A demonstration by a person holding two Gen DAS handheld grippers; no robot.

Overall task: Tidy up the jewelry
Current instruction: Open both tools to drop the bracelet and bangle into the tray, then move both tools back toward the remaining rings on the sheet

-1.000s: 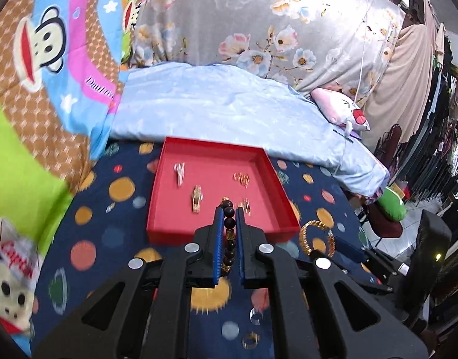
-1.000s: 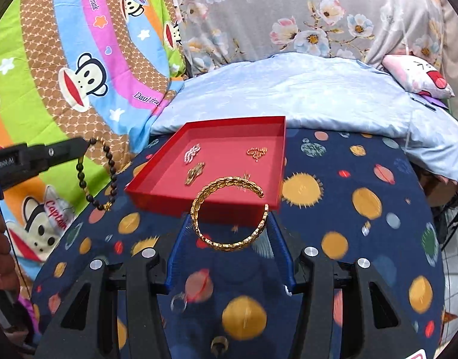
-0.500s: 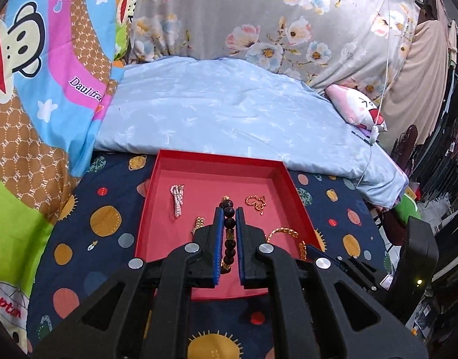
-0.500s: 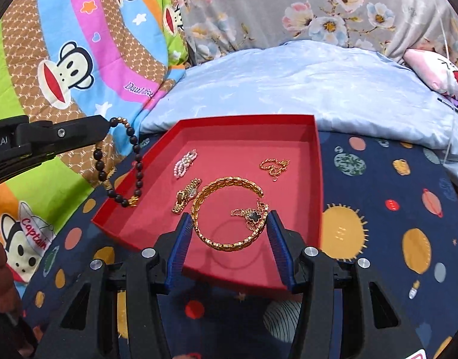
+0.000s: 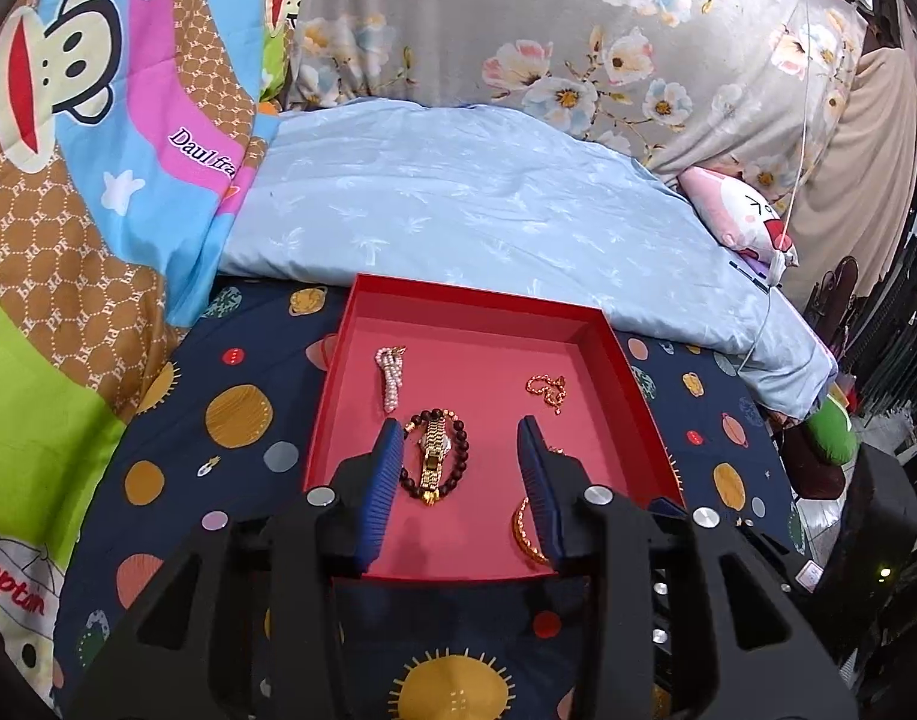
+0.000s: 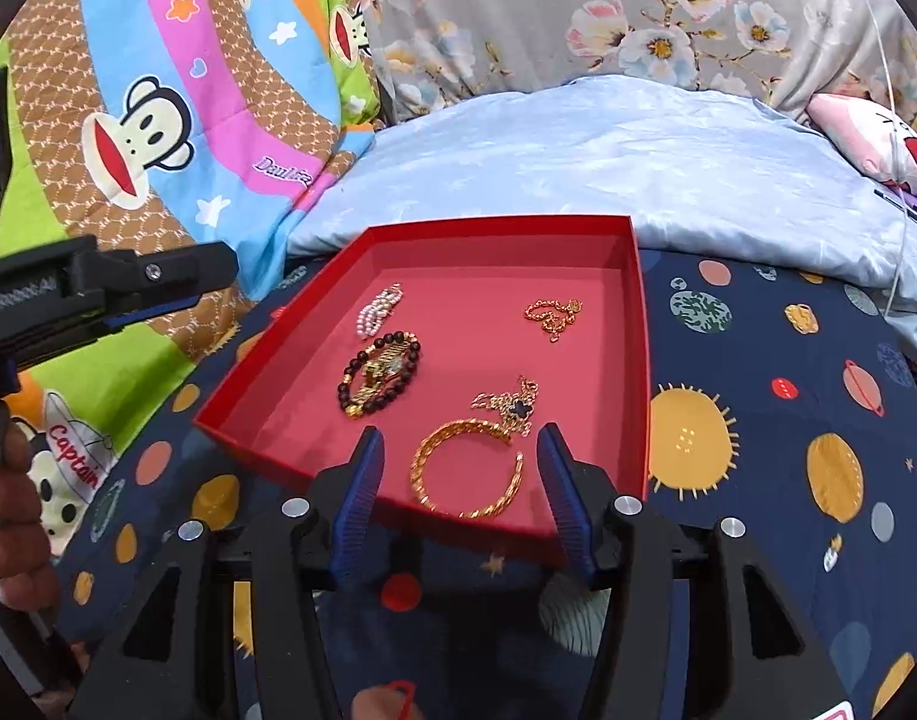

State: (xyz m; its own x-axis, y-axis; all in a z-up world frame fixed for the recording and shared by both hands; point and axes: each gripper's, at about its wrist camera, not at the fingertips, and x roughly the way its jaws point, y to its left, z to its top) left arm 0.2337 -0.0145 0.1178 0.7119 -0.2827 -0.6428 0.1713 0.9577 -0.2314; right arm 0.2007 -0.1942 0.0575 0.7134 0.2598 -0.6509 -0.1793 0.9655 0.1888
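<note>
The left gripper has just been opening; its jaws stand partly apart, and the dark bead bracelet lies free between them over a gold watch, long axis running away from the camera, in the red tray. The right gripper is spread about the gold bangle, seemingly without touching. The quilt reads "Captain".

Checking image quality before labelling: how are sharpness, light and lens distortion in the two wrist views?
Left wrist view: sharp centre, red tray and beaded bracelet crisp; fisheye bends the edges, corners vignetted black. Right wrist view: equally sharp, even soft light, gold bangle glints mildly; tray walls bow, only faint shadows under the gripper fingers.
</note>
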